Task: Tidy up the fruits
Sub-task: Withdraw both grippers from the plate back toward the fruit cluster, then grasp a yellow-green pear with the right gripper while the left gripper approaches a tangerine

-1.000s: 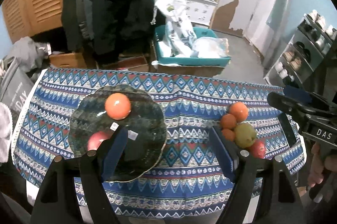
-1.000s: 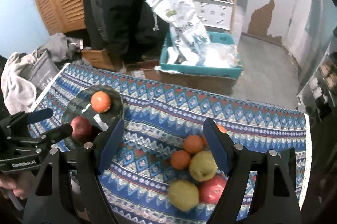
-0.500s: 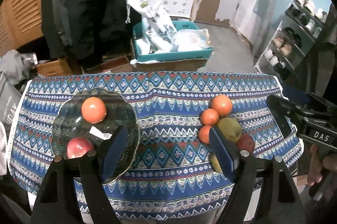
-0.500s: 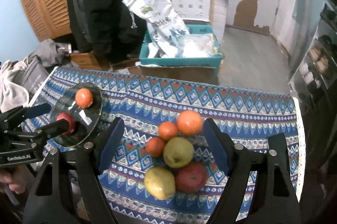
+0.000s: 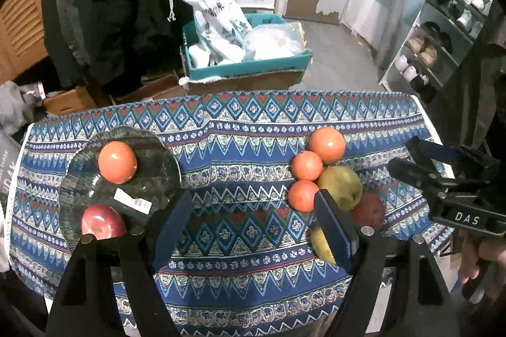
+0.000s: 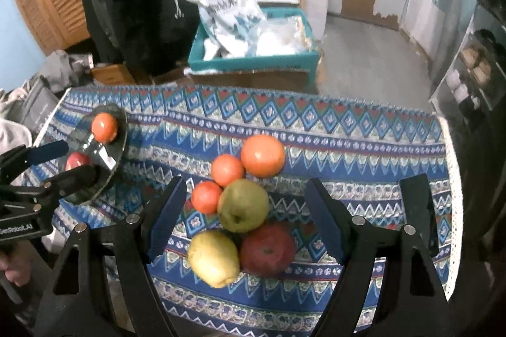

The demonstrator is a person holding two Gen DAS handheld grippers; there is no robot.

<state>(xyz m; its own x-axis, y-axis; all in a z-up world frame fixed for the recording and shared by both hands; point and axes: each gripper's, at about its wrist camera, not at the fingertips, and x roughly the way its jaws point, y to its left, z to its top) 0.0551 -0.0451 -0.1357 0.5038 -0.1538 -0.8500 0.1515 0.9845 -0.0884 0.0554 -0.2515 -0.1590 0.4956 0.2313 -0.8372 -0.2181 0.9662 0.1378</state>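
Observation:
A dark glass plate [image 5: 151, 175] on the left of the patterned tablecloth holds an orange [image 5: 117, 161] and a red apple [image 5: 101, 223]; it also shows in the right wrist view [image 6: 118, 144]. A fruit pile lies to the right: three oranges [image 6: 262, 155], a green apple [image 6: 243, 205], a yellow apple [image 6: 213, 258] and a red apple [image 6: 268, 248]. My left gripper [image 5: 253, 229] is open and empty above the cloth between plate and pile. My right gripper [image 6: 245, 220] is open and empty, above the pile.
The patterned tablecloth [image 5: 253, 128] covers a small table with near edges on all sides. Behind it stand a teal crate with white bags [image 5: 246, 58], a wooden shelf, dark coats and a shoe rack [image 5: 442, 33] at right.
Both grippers have moved back and to the right. The plate has slid left in both views and the fruit pile sits more central. Both stay open and empty.

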